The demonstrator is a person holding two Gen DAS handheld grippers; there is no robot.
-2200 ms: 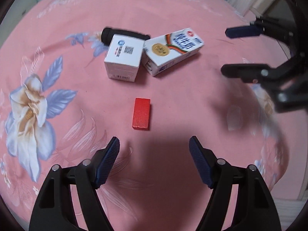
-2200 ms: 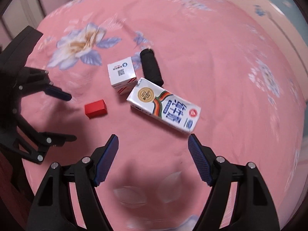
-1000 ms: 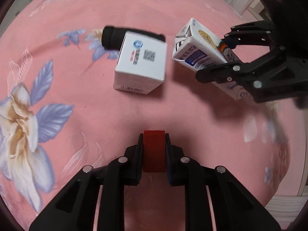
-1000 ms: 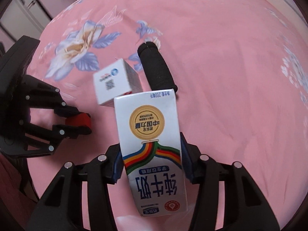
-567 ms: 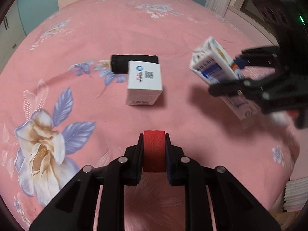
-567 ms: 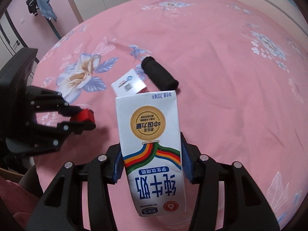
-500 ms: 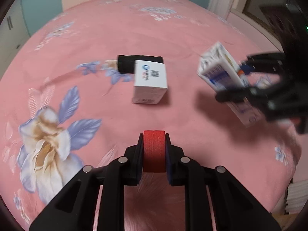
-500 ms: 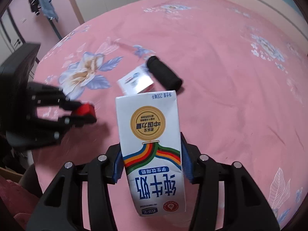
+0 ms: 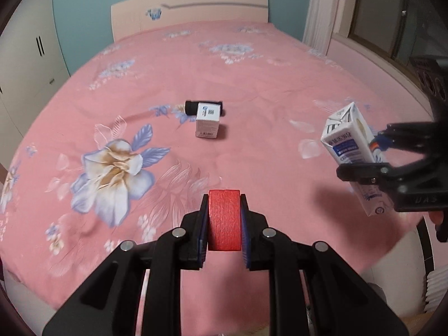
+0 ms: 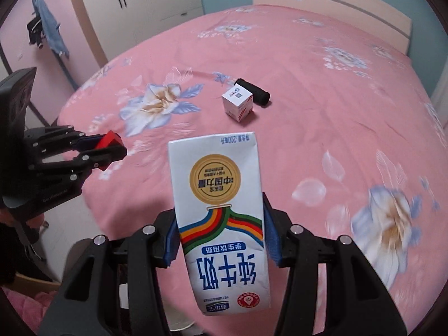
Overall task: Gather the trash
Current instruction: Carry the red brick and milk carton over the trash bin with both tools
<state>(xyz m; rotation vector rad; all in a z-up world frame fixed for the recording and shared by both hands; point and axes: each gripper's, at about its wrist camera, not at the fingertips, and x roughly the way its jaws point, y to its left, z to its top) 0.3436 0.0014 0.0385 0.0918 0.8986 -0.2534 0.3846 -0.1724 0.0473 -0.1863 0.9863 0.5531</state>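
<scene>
My left gripper (image 9: 224, 224) is shut on a small red block (image 9: 224, 218) and holds it above the near edge of the pink bed; it also shows in the right wrist view (image 10: 110, 147). My right gripper (image 10: 221, 235) is shut on a white milk carton (image 10: 221, 215), lifted off the bed; the carton shows at the right of the left wrist view (image 9: 351, 145). A small white box (image 9: 207, 121) and a black cylinder (image 9: 191, 107) lie together mid-bed, far from both grippers.
The pink floral bedspread (image 9: 252, 84) covers a large bed with a headboard (image 9: 190, 8) at the far end. White wardrobes (image 10: 134, 5) stand to one side. The bed's near edge lies just below both grippers.
Both grippers have pulled back and up from the bed with the red block and the milk carton in them. The white box and black cylinder now look much farther away.
</scene>
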